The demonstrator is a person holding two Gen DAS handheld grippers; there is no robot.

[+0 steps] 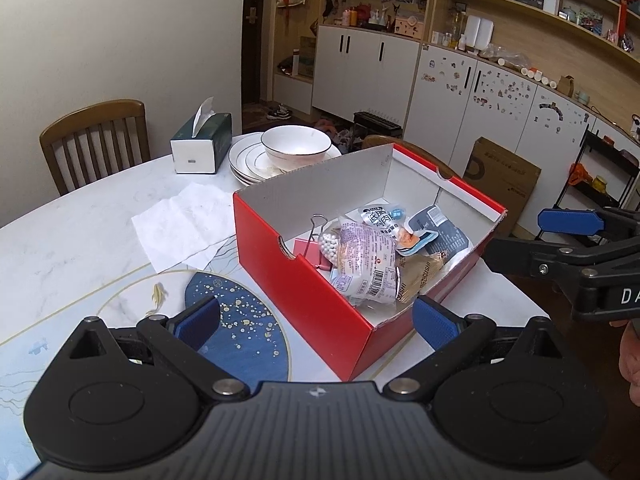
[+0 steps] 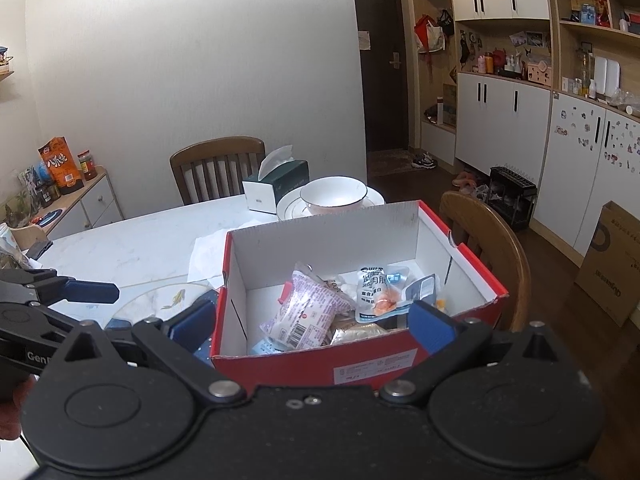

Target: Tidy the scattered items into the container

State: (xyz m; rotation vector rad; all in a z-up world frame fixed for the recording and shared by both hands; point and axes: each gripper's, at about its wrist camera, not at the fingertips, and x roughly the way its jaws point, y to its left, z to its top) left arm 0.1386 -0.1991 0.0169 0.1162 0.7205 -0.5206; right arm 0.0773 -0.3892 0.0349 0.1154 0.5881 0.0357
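Both your grippers, left gripper (image 1: 316,322) and right gripper (image 2: 312,326), gape wide, empty; red box (image 1: 304,296) dead ahead, long axis running away-right; nothing seemingly left outside.

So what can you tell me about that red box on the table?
The red box is cardboard, red outside and white inside, with no lid. It stands upright on the white table, partly over a blue patterned mat. Small notches are cut into its rim, and a white label shows on one end. Inside lie several snack packets and a binder clip. No hand-held gripper touches it.
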